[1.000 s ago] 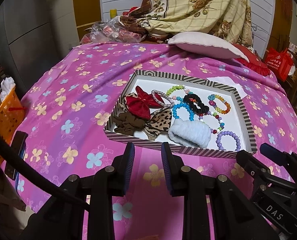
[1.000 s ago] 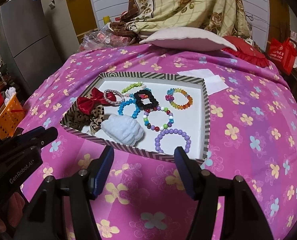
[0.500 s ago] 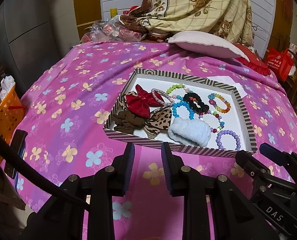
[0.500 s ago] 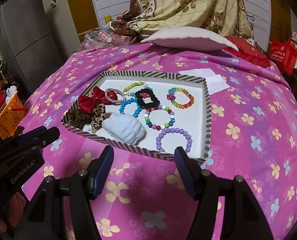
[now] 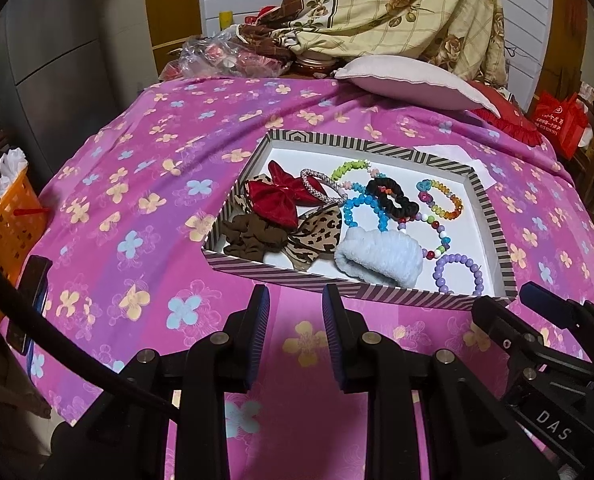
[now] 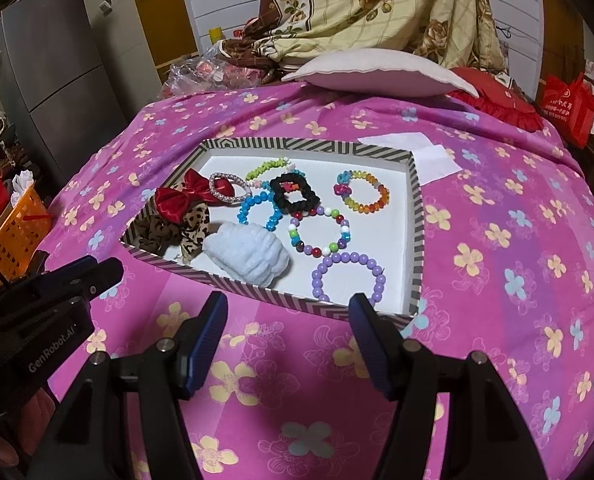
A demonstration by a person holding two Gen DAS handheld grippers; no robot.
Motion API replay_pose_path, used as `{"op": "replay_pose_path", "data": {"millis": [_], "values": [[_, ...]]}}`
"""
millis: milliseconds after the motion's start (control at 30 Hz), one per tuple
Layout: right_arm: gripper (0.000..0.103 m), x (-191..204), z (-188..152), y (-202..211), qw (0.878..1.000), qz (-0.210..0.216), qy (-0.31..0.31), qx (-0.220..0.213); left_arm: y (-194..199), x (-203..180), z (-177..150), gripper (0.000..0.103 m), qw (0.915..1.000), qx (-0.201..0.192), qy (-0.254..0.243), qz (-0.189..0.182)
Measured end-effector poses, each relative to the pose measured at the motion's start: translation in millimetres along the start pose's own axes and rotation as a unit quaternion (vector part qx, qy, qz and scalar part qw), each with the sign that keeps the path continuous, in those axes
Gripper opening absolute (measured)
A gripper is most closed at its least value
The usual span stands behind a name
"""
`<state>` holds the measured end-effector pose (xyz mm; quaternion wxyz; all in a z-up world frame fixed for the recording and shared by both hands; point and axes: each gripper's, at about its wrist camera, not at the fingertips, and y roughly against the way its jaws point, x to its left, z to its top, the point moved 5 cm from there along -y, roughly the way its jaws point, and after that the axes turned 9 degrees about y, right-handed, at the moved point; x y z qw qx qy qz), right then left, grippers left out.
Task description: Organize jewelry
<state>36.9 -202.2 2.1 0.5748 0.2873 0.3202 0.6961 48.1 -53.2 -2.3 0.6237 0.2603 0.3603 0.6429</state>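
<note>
- Both grippers hang short of the striped tray, which sits on the pink flowered cloth dead ahead at 12 o'clock; neither one touches it.
- Left gripper: jaws parted by a narrow gap, nothing between them. Right gripper: jaws spread wide, nothing held.
- Every piece of jewelry I can see already lies inside the tray; none shows on the cloth outside it.
- At the tray's 9 o'clock side there's a heap: the red bow lies over the leopard bow, with the brown scrunchie just beside them.
- The pale blue fluffy band sits at 6 o'clock against the near wall, touching the blue bead bracelet.
- The centre is tangled: the black scrunchie overlaps the blue beads, and the silver sparkly ring and green bead bracelet crowd in at 11 o'clock.
- Toward 3 o'clock it's tidier: the rainbow bracelet lies apart, the mixed-bead bracelet is nearly clear, and the purple bead bracelet rests alone at 5 o'clock.
- My read: gathering looks done, sorting barely started. The right half looks laid out; the left pile and centre knot are left to separate.
- Plenty of bare white floor at the tray's 1 to 4 o'clock to spread pieces into.
</note>
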Motion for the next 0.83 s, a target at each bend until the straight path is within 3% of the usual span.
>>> {"op": "replay_pose_path", "data": {"millis": [833], "values": [[0.066, -11.6, 0.2, -7.9, 1.000, 0.001, -0.007, 0.001, -10.3, -2.0, -0.3, 0.040, 0.9999, -0.006, -0.009, 0.003]]}}
